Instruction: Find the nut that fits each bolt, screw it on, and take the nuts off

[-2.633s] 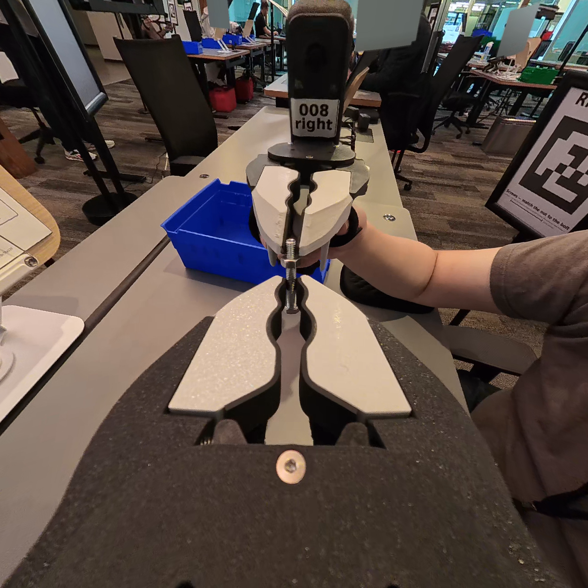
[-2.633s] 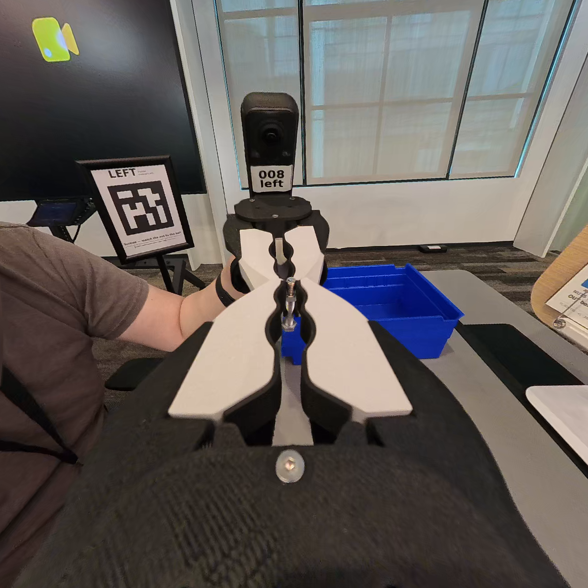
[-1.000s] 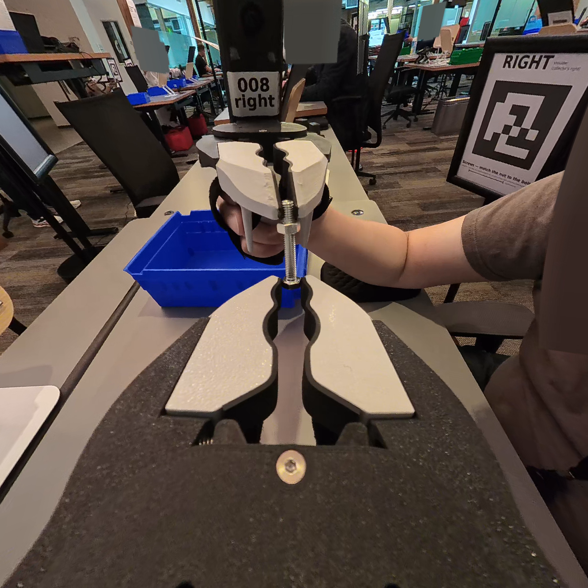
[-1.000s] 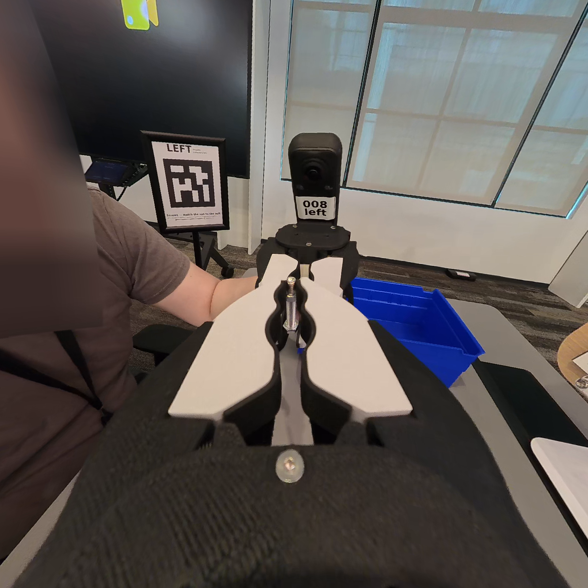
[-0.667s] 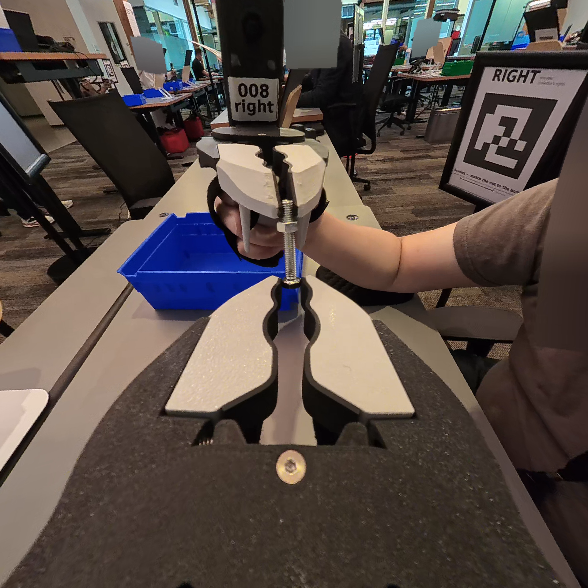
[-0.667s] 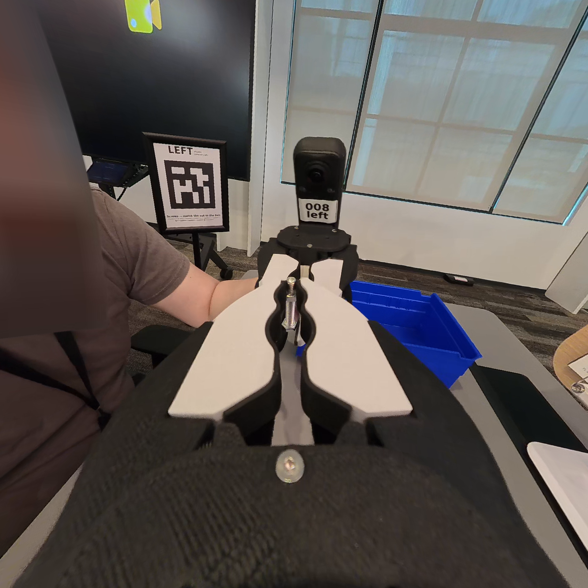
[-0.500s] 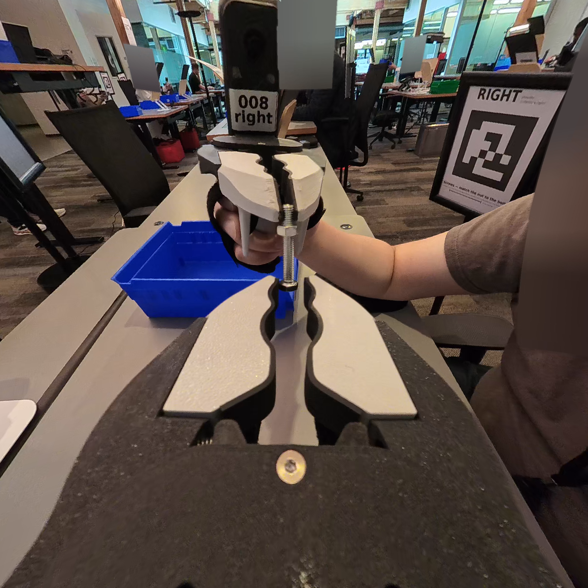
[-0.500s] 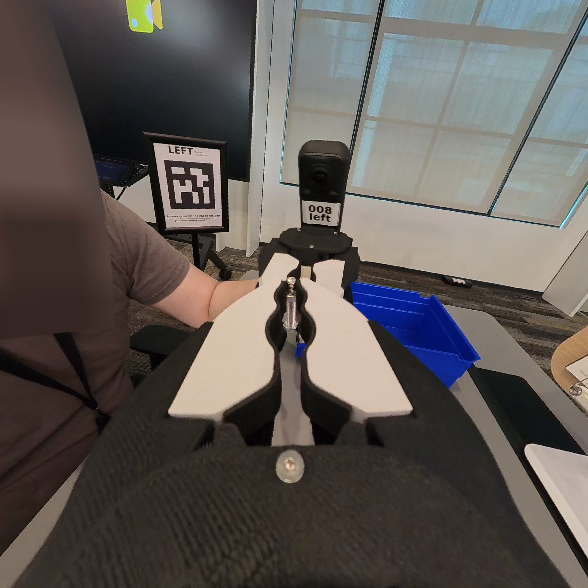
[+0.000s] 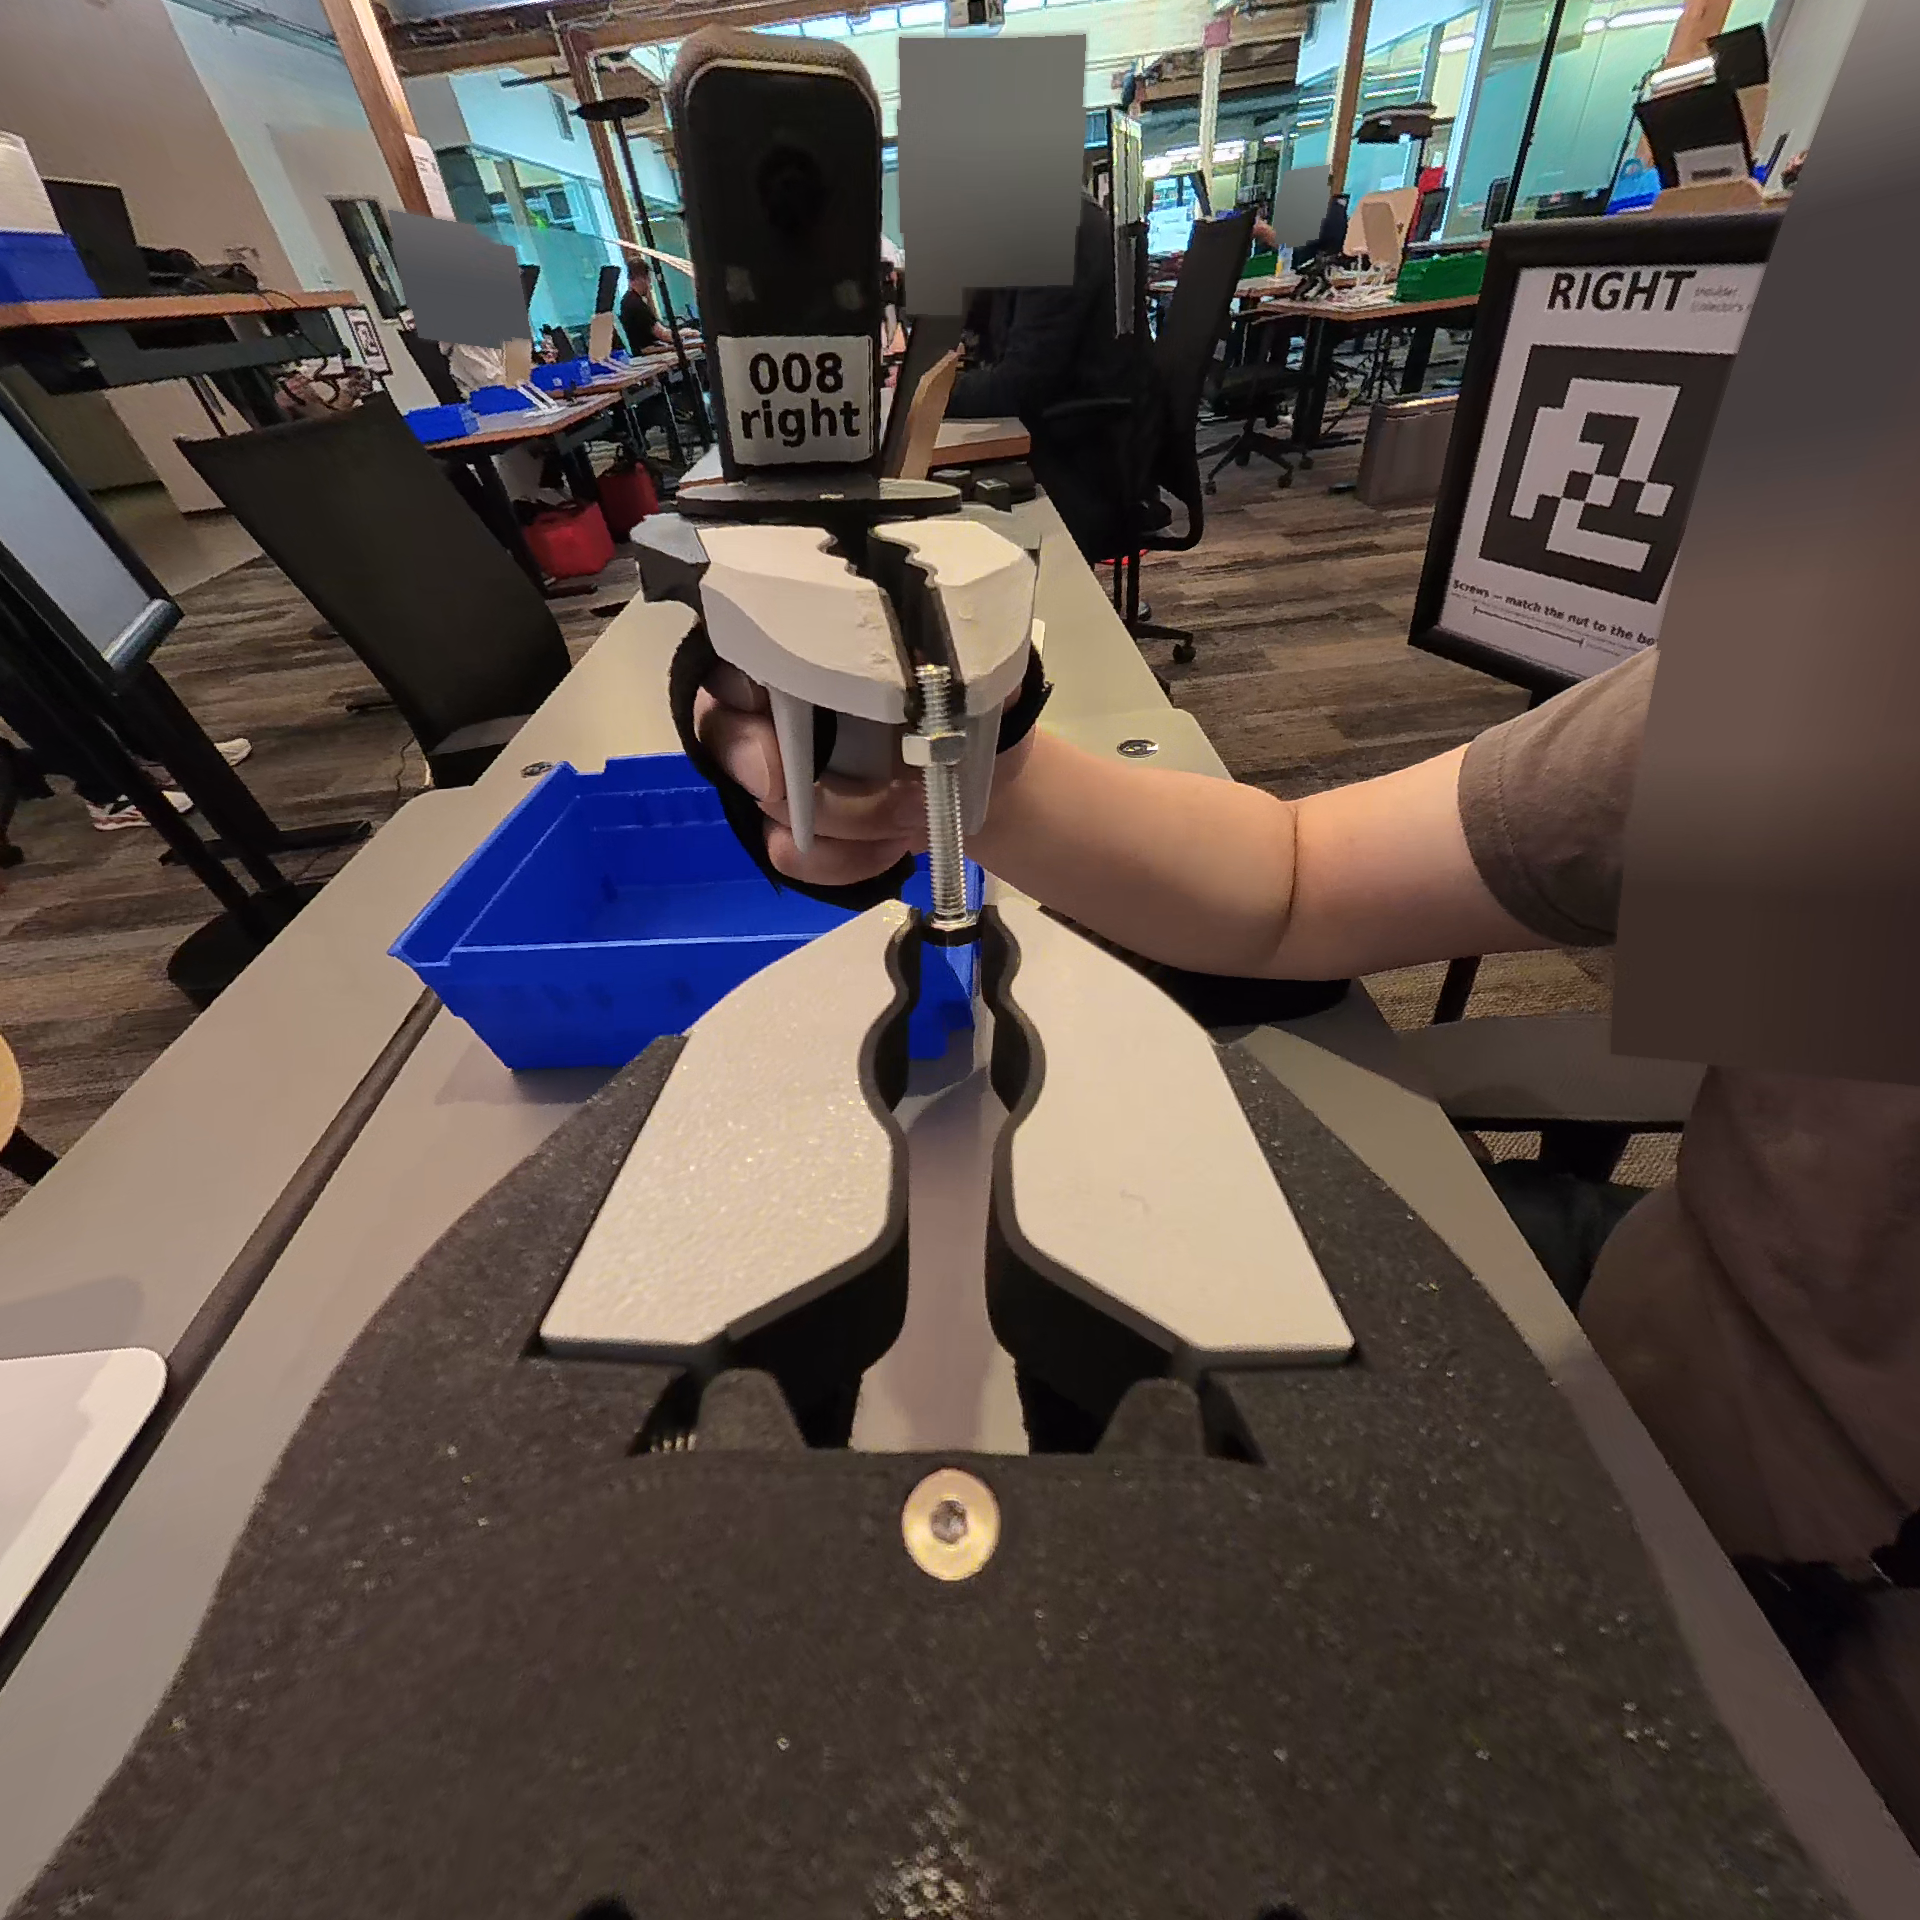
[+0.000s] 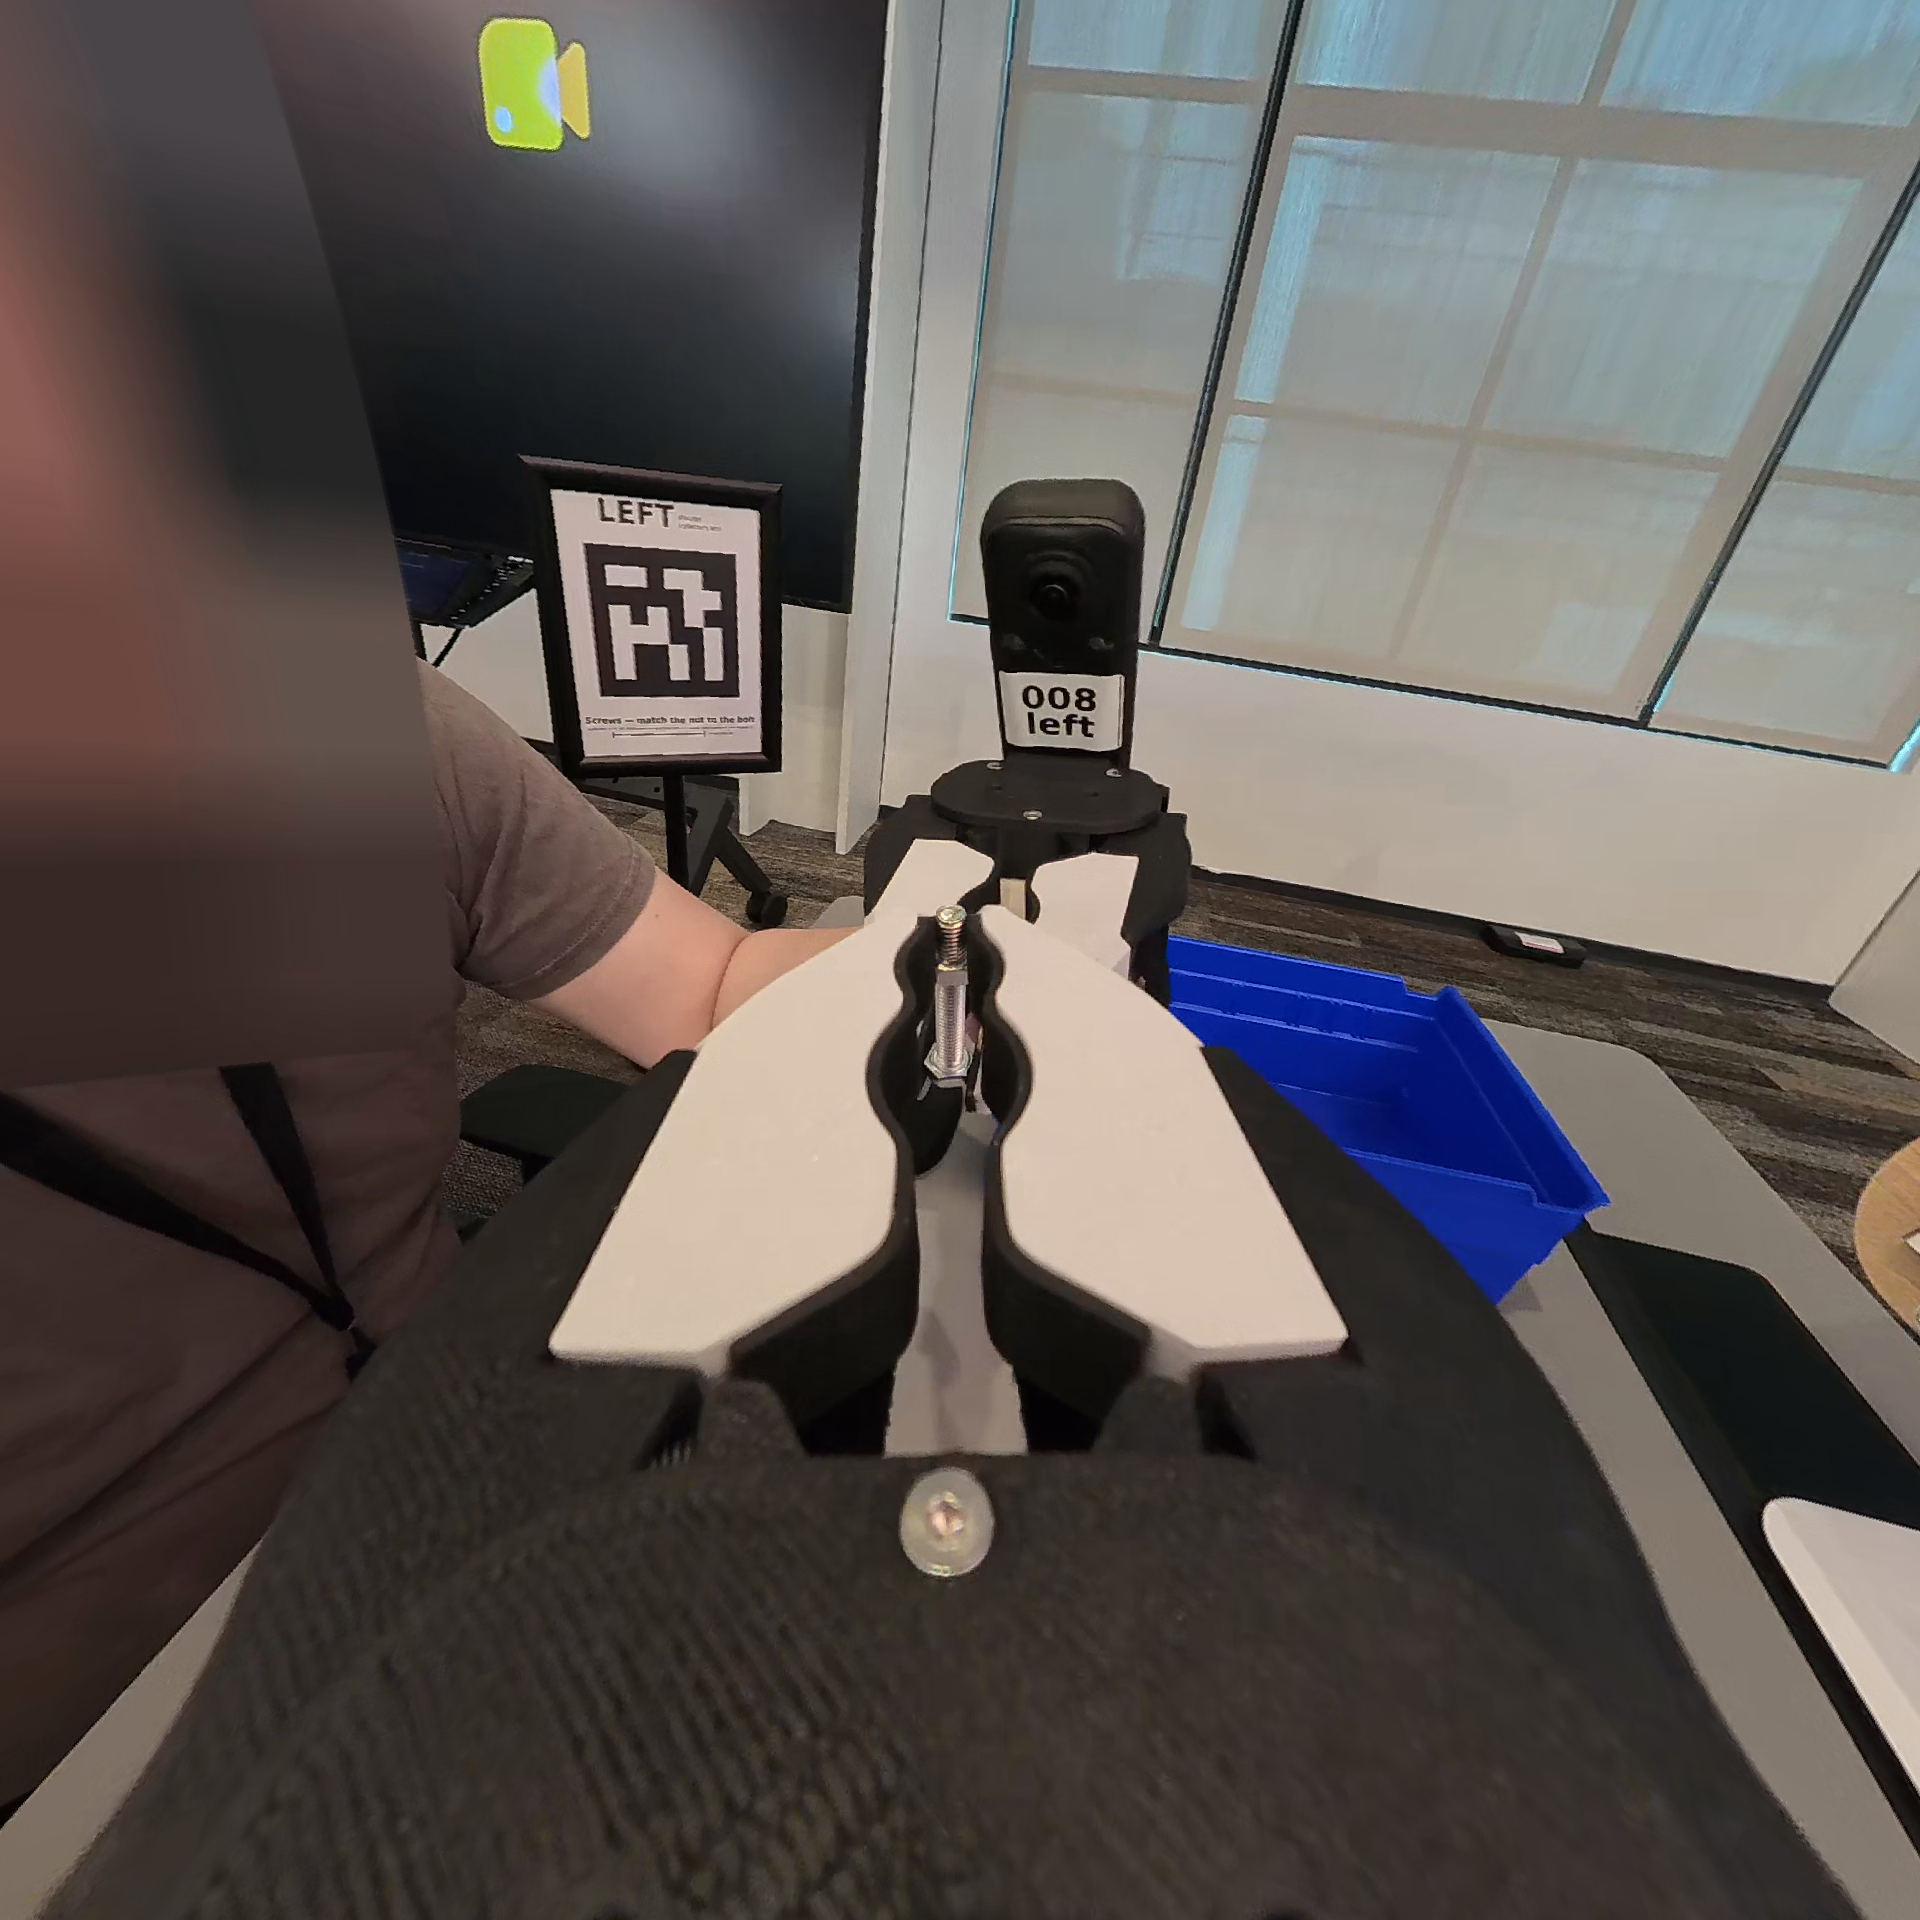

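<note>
Bolt [image 9: 943, 821] bridged between both grippers, nut [image 9: 933, 747] part-way along.
Left gripper [image 9: 943, 935] pinches the head end, right gripper [image 10: 951, 940] nips the tip; skewed twisting could pop it free.

- The grey surface [image 9: 312, 1122] runs forward under both grippers.
- A blue bin [image 9: 623, 914] sits on it, just ahead and left of the left gripper [image 9: 943, 935]; seen from the right gripper [image 10: 961, 935], it lies ahead and to the right.
- A white flat thing [image 9: 62, 1444], perhaps a tray, lies at the surface's edge, left of the left gripper.
- A black mat [image 10: 1745, 1351] lies right of the right gripper.
</note>
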`<state>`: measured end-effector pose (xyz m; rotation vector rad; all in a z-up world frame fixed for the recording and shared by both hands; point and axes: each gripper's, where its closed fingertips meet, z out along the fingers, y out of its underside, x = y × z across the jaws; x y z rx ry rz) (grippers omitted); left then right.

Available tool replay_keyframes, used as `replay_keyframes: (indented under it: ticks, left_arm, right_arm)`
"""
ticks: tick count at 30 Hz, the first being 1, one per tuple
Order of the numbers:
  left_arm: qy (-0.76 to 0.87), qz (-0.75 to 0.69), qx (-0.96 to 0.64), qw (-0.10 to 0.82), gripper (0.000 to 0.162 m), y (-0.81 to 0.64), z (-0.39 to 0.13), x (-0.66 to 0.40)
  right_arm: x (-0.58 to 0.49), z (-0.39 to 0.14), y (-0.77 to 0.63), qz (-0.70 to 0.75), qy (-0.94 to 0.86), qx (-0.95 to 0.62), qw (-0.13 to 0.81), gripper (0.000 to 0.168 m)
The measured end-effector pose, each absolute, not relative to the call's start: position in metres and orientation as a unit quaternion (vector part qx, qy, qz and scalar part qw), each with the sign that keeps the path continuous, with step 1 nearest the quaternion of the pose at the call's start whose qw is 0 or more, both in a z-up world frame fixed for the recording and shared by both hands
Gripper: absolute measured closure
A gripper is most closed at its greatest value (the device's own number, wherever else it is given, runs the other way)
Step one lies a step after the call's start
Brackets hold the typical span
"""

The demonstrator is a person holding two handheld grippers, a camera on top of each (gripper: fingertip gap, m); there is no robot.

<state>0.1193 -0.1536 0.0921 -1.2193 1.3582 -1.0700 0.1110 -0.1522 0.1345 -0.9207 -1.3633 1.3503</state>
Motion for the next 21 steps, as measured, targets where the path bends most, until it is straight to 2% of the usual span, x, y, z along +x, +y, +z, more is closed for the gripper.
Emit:
replay_keyframes:
  ticks: [21]
  left_arm:
    - [0.567, -0.478, -0.469, 0.48, 0.151, -0.169, 0.097, 0.122]
  right_arm:
    - [0.115, 0.139, -0.167, 0.585, -0.569, -0.338, 0.469, 0.162]
